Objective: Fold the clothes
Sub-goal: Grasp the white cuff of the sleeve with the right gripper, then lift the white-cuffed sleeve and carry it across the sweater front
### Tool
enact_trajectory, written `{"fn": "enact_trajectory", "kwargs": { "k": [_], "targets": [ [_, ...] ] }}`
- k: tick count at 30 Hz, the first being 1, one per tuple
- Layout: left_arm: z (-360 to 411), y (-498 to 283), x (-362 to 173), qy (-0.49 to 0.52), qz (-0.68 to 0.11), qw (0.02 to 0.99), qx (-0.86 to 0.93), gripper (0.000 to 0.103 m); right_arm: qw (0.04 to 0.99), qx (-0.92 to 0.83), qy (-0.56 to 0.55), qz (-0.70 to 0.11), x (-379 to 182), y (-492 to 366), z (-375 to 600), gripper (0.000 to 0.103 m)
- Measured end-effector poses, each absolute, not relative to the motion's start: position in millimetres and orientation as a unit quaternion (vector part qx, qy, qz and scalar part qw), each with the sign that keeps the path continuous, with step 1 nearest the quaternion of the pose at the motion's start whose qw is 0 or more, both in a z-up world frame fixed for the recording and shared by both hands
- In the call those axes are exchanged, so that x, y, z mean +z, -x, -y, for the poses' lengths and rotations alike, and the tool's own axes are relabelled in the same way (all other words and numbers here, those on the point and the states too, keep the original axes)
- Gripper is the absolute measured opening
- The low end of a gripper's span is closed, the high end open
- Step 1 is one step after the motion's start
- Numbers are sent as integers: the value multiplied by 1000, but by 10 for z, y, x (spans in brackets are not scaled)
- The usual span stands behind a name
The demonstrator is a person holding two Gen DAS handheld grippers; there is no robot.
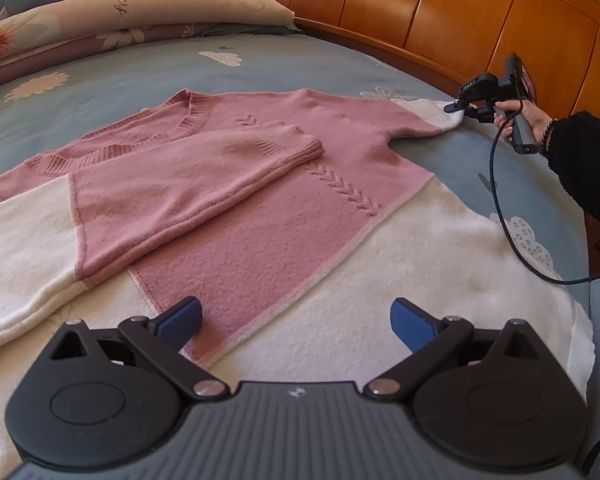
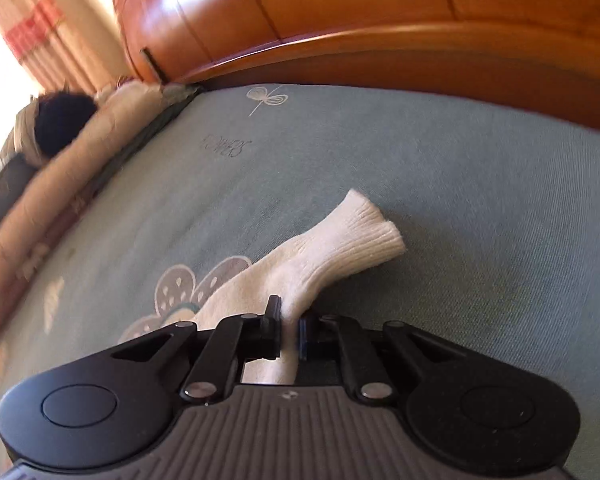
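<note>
Sweater (image 1: 260,208): flat on the bed (image 1: 140,76), mid-frame in the left view; one sleeve (image 1: 188,184) folded across the chest.
Right tongs (image 2: 290,320): clamped on the other sleeve's white cuff (image 2: 348,240), at that view's right edge.
Sleeve axis: from body out to upper right; the right hand (image 1: 520,120) holds it.
Left tongs (image 1: 296,320): wide, holding nothing, over the white hem.
Around: quilt (image 1: 80,36) upper left, headboard (image 1: 460,16) behind; nothing blocks an inward fold.

Blue bedsheet (image 1: 140,76), orange wooden headboard (image 1: 440,12), sunlit curtain (image 2: 40,28)
</note>
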State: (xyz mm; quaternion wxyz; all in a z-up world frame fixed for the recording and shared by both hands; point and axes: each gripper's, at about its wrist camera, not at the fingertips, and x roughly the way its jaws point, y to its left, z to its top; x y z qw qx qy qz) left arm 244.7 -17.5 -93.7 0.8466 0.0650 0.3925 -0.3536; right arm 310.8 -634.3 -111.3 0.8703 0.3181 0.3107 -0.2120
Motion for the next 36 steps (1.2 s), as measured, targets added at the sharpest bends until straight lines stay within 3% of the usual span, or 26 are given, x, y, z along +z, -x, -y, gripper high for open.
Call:
{"fn": "enact_trajectory", "kwargs": {
  "k": [12,36],
  "targets": [
    [290,-2304,-922,-139,-390,841,-349,100,918,-153,-158,-329,-349,-3301,5415,9],
    [294,-2097,-619,-162,-344,853,-356,100,938,-23,-41,-342,394,-3720,3488,9]
  ]
}}
